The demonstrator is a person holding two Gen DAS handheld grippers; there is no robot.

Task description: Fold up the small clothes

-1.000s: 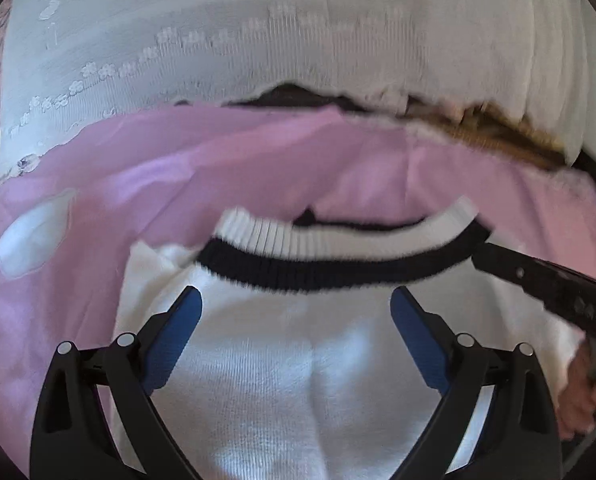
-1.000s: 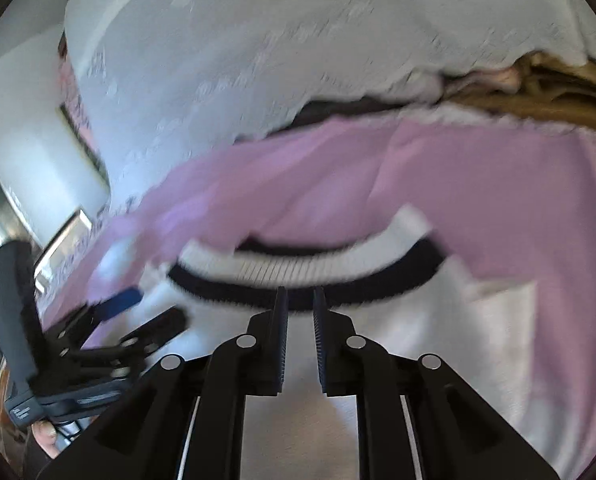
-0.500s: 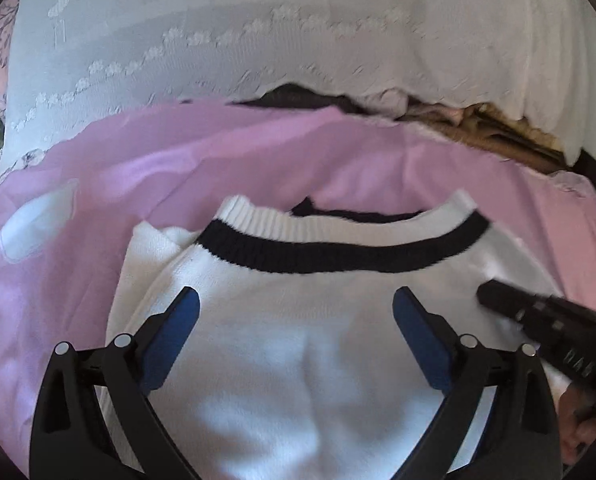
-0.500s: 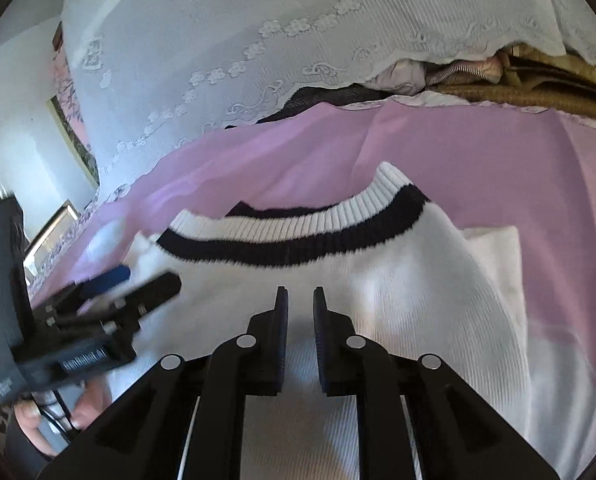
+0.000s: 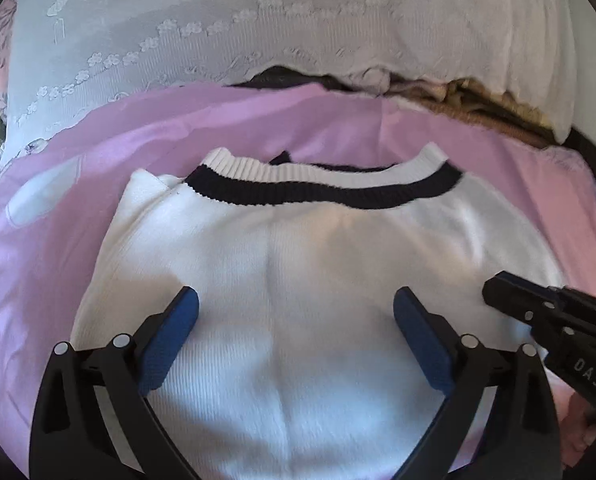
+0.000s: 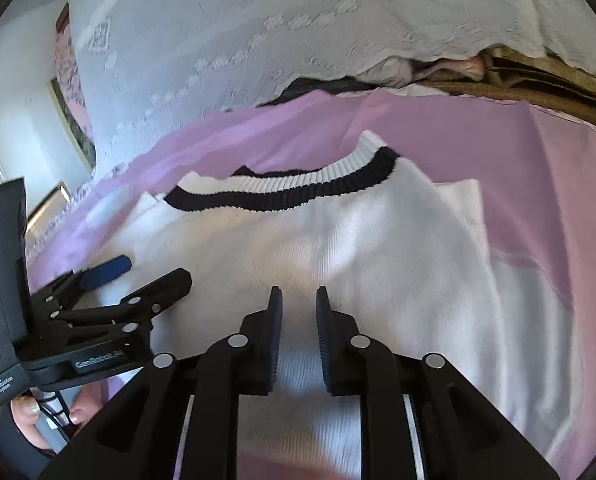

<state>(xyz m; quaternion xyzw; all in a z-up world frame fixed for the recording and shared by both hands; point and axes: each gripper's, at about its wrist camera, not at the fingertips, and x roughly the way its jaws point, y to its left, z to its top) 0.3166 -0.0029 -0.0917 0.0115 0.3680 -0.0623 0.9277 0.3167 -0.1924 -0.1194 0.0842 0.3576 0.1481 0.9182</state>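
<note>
Since the earlier frames we have drawn both hands back toward ourselves over the white knit sweater (image 5: 298, 280), so more of its body now shows ahead of us and its ribbed white collar with the dark band (image 5: 321, 192) sits farther off. Our right tongs (image 6: 298, 300), which stood almost closed, have just been opening a little; a narrow gap shows between the pads, and nothing is pinched in it, the knit lying beneath them. Our left tongs (image 5: 296, 308) stand wide apart, blue pads (image 5: 170, 340) released, hovering over the middle of the garment with no cloth caught.

We judge from this that whatever fold or smoothing pull was in hand is let go, and that the sweater is at rest for the next fold. It lies flat on the pink sheet (image 5: 58, 208) of the bed, collar away from us, with a folded-in white flap showing at its right edge in the right wrist view. A white lace cover (image 5: 258, 40) lies beyond it.

As for writing, the right tongs' body in the left wrist view carries the letters "DAS". In the right wrist view the left tool bears small white text that seems to read "Data Acquisition System", and a second label too blurred for us to be sure of.
</note>
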